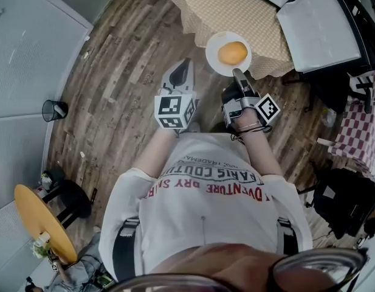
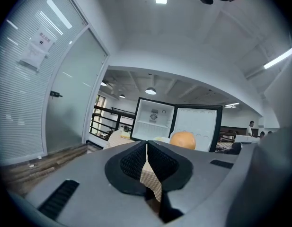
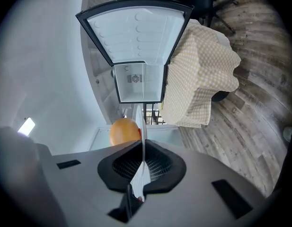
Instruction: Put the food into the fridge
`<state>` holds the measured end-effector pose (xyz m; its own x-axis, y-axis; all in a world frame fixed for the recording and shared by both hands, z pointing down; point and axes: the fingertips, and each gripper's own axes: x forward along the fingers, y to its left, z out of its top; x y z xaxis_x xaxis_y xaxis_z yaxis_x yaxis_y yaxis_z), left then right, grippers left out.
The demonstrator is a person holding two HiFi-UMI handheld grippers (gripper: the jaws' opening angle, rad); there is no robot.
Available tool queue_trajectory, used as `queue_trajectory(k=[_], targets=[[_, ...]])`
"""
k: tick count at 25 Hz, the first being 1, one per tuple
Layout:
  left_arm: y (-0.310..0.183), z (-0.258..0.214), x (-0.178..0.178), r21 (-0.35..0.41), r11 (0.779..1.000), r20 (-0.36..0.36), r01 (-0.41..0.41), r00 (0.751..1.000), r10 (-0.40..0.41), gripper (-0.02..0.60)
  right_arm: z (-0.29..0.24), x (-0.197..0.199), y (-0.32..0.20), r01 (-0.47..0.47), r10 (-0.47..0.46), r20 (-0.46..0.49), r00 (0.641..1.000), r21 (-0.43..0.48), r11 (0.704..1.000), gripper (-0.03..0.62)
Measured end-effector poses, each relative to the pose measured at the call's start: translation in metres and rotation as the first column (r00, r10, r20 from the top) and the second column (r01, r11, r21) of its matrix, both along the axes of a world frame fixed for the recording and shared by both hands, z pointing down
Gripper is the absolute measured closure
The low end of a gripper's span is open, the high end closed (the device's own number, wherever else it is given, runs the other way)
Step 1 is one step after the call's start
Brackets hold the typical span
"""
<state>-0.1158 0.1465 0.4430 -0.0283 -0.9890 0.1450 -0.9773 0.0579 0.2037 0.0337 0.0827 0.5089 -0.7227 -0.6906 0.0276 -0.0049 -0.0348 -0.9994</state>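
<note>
Round white plate (image 1: 213,48) bearing a smooth orange-yellow round food item (image 1: 233,53) — rim clamped between the right gripper (image 1: 237,73) jaws; left gripper (image 1: 186,64) jaws together, empty.

text log | shirt (image 1: 202,193): red print partly read "…DVENTURE" and "COUTU…", rest unclear | paper notice (image 2: 37,48), left of fridge (image 2: 153,119): was unreadable

Head view overhead; gripper views (both) toward fridge (image 2: 154,119)
</note>
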Motion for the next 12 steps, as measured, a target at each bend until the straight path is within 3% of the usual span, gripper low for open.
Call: queue_trajectory(k=[5, 12], targets=[[-0.026, 0.015, -0.021, -0.022, 1.000, -0.019, 0.013, 1.000, -0.013, 0.554, 0.014, -0.024, -0.030, 0.018, -0.019, -0.026, 0.999, -0.023, 1.000, 0.560], [-0.093, 0.025, -0.034, -0.046, 0.999, 0.018, 0.013, 1.000, -0.012, 0.554, 0.024, -0.057, -0.104, 0.047, -0.047, 0.006, 0.999, -0.043, 0.998, 0.560]])
